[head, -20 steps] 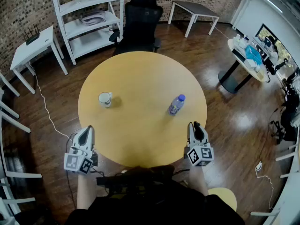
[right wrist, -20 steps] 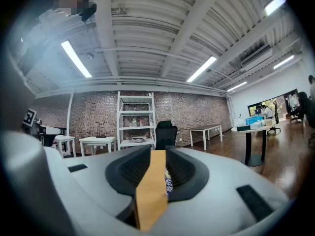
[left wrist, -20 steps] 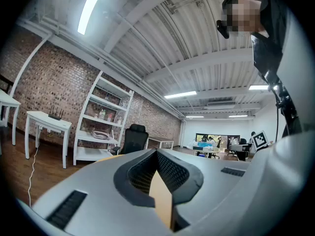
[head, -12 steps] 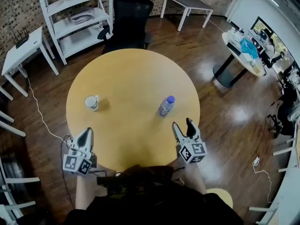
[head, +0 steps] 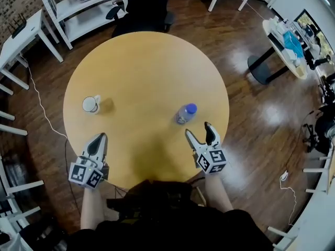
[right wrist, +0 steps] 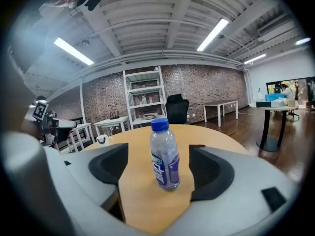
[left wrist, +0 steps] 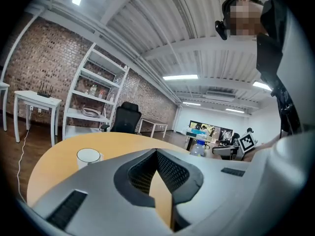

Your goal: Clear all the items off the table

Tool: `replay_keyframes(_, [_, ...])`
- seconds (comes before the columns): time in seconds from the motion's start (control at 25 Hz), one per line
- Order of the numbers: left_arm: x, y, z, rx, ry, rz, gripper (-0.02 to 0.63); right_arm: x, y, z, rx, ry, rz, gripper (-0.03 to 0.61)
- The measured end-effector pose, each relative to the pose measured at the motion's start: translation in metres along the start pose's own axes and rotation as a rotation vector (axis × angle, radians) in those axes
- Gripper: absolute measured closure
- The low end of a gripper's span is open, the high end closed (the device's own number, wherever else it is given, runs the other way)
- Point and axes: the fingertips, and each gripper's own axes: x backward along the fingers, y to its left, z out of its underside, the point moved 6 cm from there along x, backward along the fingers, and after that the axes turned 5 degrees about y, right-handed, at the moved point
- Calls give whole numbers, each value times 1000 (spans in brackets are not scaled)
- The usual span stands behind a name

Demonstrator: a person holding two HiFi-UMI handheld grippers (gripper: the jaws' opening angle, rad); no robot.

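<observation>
Right gripper (head: 198,130): jaws wide apart and empty, tilted slightly down over the near edge of the round table (head: 146,56); the water bottle (head: 185,113) stands upright on the table just beyond the tips, untouched. Left gripper (head: 99,139): jaws closed on nothing, level at the table's near-left edge. White mug (head: 91,104) on the table's left side; black office chair (head: 149,7) beyond its far edge.

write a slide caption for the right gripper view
Open right gripper lined up on an upright blue-capped water bottle standing on the round wooden table.
</observation>
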Motion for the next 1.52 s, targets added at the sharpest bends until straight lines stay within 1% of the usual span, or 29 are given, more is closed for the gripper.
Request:
replay_keyframes(0.04, [-3, 0, 1, 8, 12, -8, 614, -8, -3, 2, -1, 22, -16, 177])
replay_keyframes(0.08, [-6, 0, 2, 19, 23, -18, 614, -15, -5, 4, -3, 44, -31, 129])
replay_keyframes(0.24, [-16, -4, 13, 47, 70, -42, 614, -43, -11, 16, -16, 101, -74, 127])
replay_keyframes(0.44, [-32, -12, 24, 49, 121, -22, 614, -72, -14, 28, -12, 137, -102, 127])
replay_keyframes(0.64, [-29, -5, 30, 70, 148, -27, 614, -88, -9, 30, -2, 114, -97, 126])
replay_keyframes(0.84, [-38, -8, 36, 52, 182, -30, 614, -100, -12, 30, 15, 113, -122, 127])
replay_keyframes(0.96, [-44, -6, 37, 69, 184, -28, 614, -107, -11, 31, 15, 116, -129, 126])
replay_keyframes(1.04, [-44, -3, 38, 84, 186, -11, 614, -112, -5, 30, 14, 112, -129, 126])
replay_keyframes(1.16, [-38, -2, 43, 117, 185, 9, 614, -119, 1, 28, 41, 108, -134, 127])
replay_keyframes(1.24, [-35, -4, 48, 123, 195, 10, 614, -120, 0, 26, 56, 100, -134, 129])
replay_keyframes(1.28, [-35, -5, 49, 120, 202, 10, 614, -120, -2, 25, 58, 96, -131, 170])
replay_keyframes(1.36, [-36, -8, 49, 117, 202, 7, 614, -118, -6, 24, 57, 95, -118, 180])
replay_keyframes(1.52, [-26, -2, 41, 117, 169, 9, 614, -112, -7, 22, 41, 84, -81, 189])
